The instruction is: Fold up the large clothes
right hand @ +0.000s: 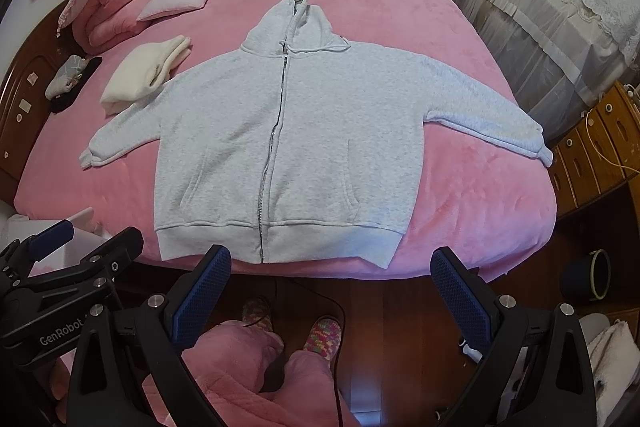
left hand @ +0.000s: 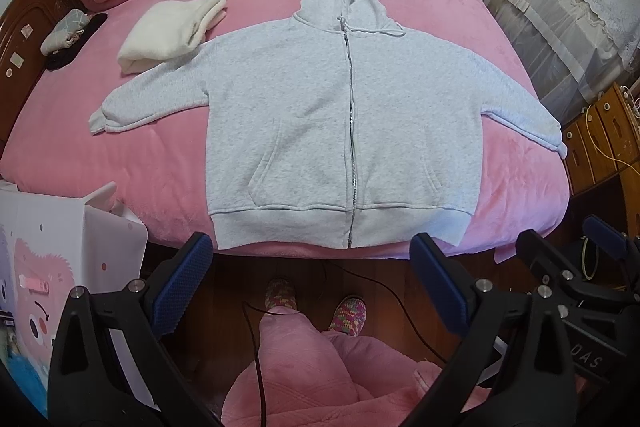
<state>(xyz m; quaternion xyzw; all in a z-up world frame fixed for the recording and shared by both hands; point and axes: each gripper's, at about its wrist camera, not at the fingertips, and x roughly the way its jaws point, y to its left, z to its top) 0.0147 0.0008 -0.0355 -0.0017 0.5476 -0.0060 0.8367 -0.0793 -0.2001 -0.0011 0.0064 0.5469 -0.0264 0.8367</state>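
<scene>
Ahead of both sets of wide-spread, empty fingers, the grey zip hoodie (left hand: 304,115) lies flat on the pink bed (left hand: 500,39); soft, bulky and limp, it looks best pinched at a sleeve cuff.

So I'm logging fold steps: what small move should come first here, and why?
Probably bring the left gripper to the left sleeve: the hoodie lies flat, zipped, sleeves spread, and both jaws hang open short of the bed.
</scene>
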